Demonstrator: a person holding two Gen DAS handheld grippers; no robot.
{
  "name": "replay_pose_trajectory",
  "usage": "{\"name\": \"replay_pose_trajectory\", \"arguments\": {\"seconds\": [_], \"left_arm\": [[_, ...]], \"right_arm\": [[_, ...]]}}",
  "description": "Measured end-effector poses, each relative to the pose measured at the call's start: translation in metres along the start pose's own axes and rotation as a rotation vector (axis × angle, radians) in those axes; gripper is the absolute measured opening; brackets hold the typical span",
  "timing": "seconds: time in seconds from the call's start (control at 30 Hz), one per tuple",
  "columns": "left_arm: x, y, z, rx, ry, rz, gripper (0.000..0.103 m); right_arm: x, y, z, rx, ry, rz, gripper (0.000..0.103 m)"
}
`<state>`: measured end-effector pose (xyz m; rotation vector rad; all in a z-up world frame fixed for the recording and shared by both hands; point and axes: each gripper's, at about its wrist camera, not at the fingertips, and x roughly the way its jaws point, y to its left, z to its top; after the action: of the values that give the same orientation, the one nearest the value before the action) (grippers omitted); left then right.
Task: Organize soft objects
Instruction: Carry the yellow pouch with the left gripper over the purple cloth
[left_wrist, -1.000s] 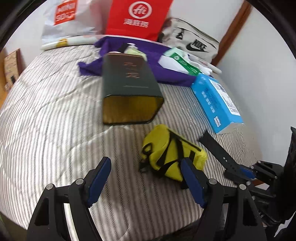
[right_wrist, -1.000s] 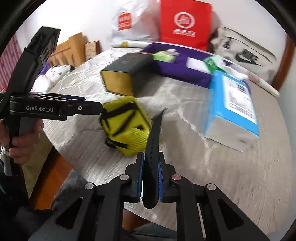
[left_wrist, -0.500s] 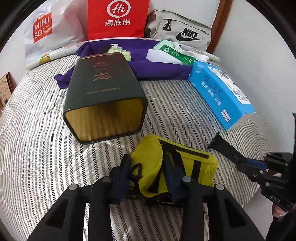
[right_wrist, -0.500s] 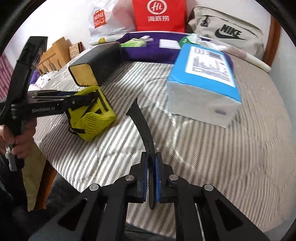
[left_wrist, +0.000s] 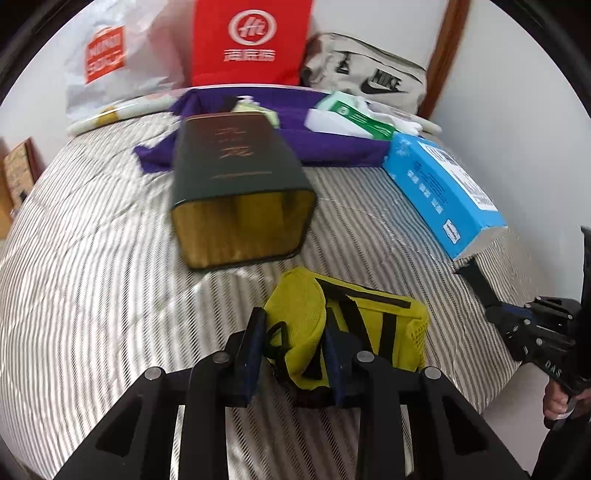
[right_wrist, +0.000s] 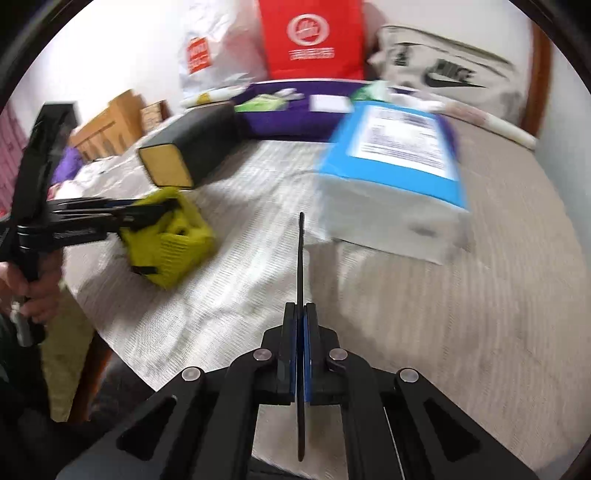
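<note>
A yellow mesh pouch with black straps (left_wrist: 347, 325) lies on the striped bed near its front edge. My left gripper (left_wrist: 295, 343) is shut on the pouch's left part. It also shows in the right wrist view (right_wrist: 170, 240), with the left gripper (right_wrist: 147, 210) clamped on it. My right gripper (right_wrist: 300, 317) is shut on a thin black strap (right_wrist: 301, 258) that sticks up edge-on between its pads. The same strap (left_wrist: 476, 280) shows at the right of the left wrist view.
A dark green tin with a gold open end (left_wrist: 236, 192) lies just behind the pouch. A blue tissue pack (left_wrist: 439, 192) lies to the right. A purple cloth (left_wrist: 332, 144) with small packets, a red bag (left_wrist: 251, 40), a white bag and a Nike bag (left_wrist: 369, 77) line the wall.
My left gripper closed on the yellow pouch and has moved it slightly back from the tin. My right gripper turned the black strap edge-on and moved right, toward the blue pack.
</note>
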<state>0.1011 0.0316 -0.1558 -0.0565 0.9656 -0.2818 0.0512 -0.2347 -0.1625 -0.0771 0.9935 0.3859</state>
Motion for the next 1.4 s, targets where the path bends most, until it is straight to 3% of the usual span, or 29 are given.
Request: {"name": "replay_pose_trajectory", "arguments": {"seconds": [0.17, 0.57, 1.4], "left_arm": [[-0.003, 0.016, -0.007, -0.064, 0.0, 0.011, 0.028], [-0.021, 0.021, -0.015, -0.133, -0.012, 0.007, 0.027], [-0.068, 0.013, 0.015, -0.141, -0.096, -0.014, 0.026]], "right_arm": [[0.001, -0.026, -0.008, 0.057, 0.022, -0.073, 0.003], [0.004, -0.038, -0.007, 0.143, -0.005, -0.037, 0.003], [-0.043, -0.019, 0.02, 0.074, -0.075, 0.021, 0.003]]}}
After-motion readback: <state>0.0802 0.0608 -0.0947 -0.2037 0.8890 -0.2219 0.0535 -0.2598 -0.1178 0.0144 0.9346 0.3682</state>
